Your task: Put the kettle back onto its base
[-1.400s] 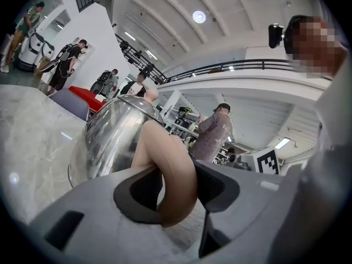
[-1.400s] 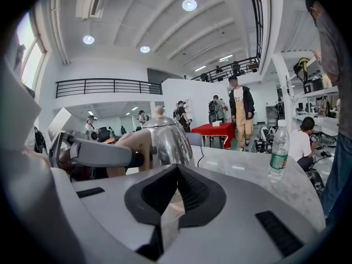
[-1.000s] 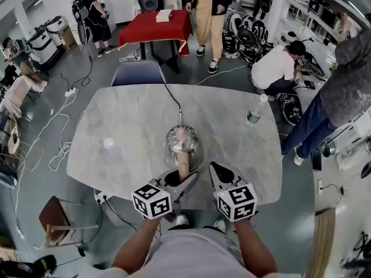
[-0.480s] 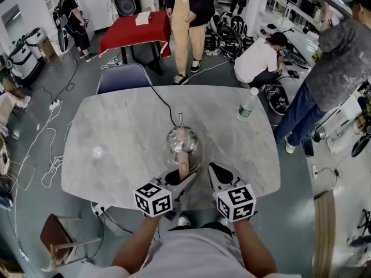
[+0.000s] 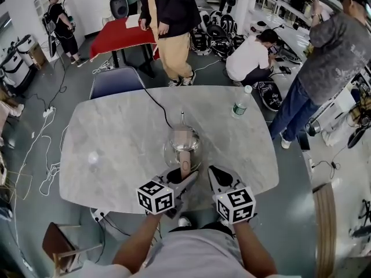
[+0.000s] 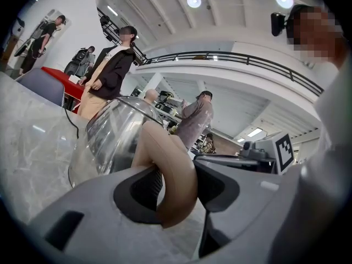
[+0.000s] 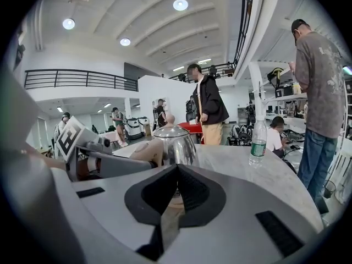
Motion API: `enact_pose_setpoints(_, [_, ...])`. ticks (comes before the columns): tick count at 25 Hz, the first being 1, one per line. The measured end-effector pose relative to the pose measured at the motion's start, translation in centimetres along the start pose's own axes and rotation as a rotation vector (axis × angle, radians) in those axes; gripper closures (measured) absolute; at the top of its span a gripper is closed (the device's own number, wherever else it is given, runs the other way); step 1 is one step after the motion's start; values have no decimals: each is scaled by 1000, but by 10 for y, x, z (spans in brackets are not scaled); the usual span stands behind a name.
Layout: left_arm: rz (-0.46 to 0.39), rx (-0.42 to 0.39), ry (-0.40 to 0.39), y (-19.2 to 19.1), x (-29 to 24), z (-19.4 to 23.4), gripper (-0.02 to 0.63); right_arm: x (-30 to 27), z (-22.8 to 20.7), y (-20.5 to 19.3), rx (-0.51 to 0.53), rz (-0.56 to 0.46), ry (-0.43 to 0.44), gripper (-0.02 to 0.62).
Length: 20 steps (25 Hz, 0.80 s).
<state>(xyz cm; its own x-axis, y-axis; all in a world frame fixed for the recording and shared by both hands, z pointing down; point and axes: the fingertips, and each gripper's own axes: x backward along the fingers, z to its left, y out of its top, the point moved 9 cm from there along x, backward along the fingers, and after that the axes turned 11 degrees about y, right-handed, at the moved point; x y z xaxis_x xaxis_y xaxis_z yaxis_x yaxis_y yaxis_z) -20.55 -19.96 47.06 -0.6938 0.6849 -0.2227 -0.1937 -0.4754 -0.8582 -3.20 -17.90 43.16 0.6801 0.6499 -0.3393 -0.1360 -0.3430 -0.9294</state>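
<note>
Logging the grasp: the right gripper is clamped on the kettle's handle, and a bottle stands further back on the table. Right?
No: the left gripper is clamped on the handle of the kettle, as the left gripper view shows; the right gripper is shut and empty. The bottle does stand further back on the table.

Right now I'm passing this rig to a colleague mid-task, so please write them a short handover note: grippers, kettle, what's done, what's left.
Left gripper: shut on the tan handle of the kettle.
Right gripper: shut, empty, beside the left one, touching nothing.
Kettle: upright near the front of the marble table, where the cord ends. The base is not visible under it.
Done: the kettle is where the cord leads; I cannot tell whether it is seated on the base.
Left: check that it sits flat on the base, then open the left jaws and draw back.
</note>
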Motion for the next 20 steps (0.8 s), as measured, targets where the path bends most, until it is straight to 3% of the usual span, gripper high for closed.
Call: enact_pose_setpoints(20, [3,-6,-8,-7,-13,9,442,-1,-6,-8,-14,21,12,591])
